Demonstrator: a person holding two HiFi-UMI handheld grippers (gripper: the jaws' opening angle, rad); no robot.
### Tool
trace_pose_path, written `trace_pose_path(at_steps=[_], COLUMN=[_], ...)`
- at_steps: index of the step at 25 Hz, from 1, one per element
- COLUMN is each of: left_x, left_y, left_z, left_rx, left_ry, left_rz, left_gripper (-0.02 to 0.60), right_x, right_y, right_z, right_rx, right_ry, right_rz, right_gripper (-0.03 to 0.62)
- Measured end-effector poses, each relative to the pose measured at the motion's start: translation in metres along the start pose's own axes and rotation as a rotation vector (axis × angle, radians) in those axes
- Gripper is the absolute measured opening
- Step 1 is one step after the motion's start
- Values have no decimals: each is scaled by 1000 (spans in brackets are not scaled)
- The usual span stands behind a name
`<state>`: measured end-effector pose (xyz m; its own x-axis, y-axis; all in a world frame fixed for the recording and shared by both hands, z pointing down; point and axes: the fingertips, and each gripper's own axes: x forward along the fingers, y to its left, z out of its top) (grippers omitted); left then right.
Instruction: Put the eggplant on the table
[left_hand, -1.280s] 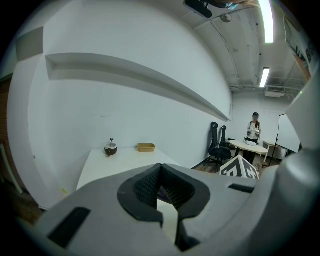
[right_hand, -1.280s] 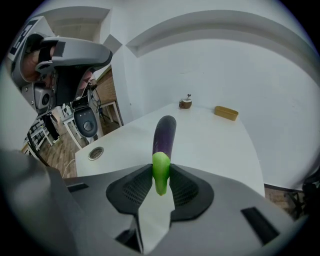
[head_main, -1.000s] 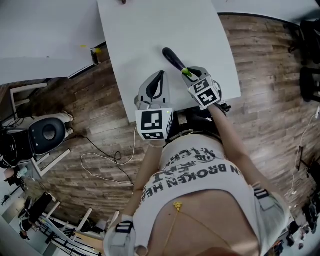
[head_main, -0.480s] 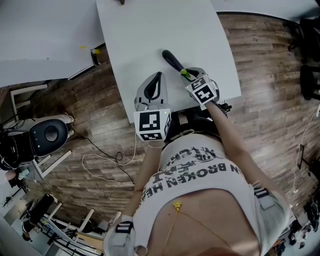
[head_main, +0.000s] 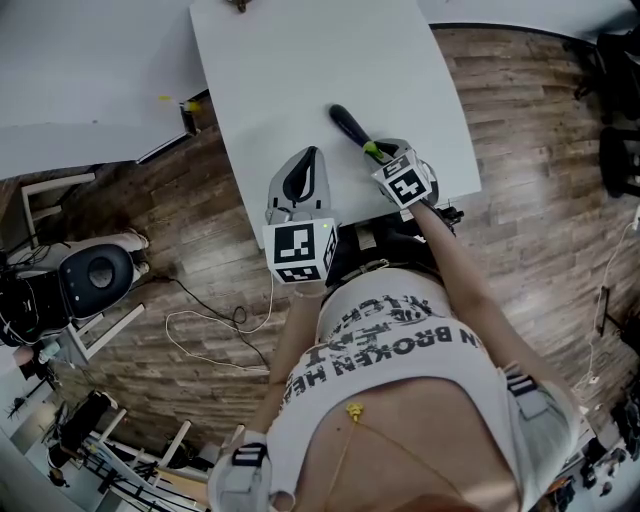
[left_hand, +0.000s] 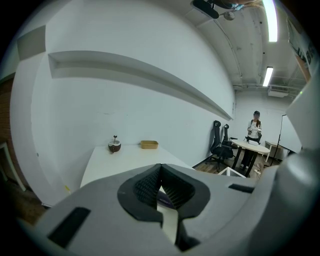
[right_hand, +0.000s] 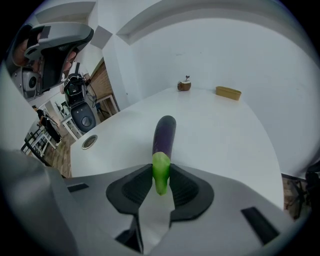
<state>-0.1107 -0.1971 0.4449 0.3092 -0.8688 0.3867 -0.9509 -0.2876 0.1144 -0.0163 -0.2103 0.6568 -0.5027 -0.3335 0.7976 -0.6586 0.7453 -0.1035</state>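
Eggplant (right_hand: 164, 135) stem clamped in right gripper (right_hand: 161, 186), dark tip seemingly on table (right_hand: 227, 132)

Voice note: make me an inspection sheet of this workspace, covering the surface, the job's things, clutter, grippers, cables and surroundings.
Surface: white table, mostly bare.
Job's things: eggplant, dark purple, pointing away over the table; whether it touches the top cannot be told.
Clutter: small brown round object and tan tray at the table's far end.
Grippers: right gripper shut on the eggplant's green stem; left gripper shut, nothing between its jaws.
Cables: loose cable on the floor left of the person.
Surroundings: wooden floor, second white table, office chairs, a distant person.
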Motion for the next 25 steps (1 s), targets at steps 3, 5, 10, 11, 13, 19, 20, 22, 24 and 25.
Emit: trace_pose_path(at_steps=[3, 5, 10, 11, 13, 19, 20, 22, 24, 25], left_x=[0, 0, 2, 2, 1, 1, 1, 0, -1, -2], left_y=[4, 5, 4, 4, 3, 1, 0, 0, -1, -2], left_z=[-1, -1, -5, -5, -6, -5, -5, -5, -4, -4], left_rx=[-2, -4, 1, 1, 1, -1, -1, 0, 1, 2], left_ry=[2, 4, 9, 10, 12, 12, 11, 10, 10, 10], left_rz=[5, 8, 10, 11, 10, 4, 3, 2, 2, 2], left_gripper=[-12, -12, -11, -12, -12, -12, -12, -12, -12, -12], right_x=[2, 4, 7, 8, 8, 7, 7, 7, 6, 5], right_y=[1, 0, -2, -2, -2, -2, -2, -2, -1, 0], right_z=[-3, -4, -11, -12, -13, -13, -13, -13, -13, -12], right_rx=[2, 1, 6, 7, 9, 2, -3, -9, -4, 2], right_ry=[2, 6, 16, 17, 15, 17, 19, 20, 17, 16], right_rz=[1, 2, 5, 6, 4, -2, -2, 0, 4, 7], right_gripper=[106, 106, 106, 106, 106, 106, 106, 109, 111, 121])
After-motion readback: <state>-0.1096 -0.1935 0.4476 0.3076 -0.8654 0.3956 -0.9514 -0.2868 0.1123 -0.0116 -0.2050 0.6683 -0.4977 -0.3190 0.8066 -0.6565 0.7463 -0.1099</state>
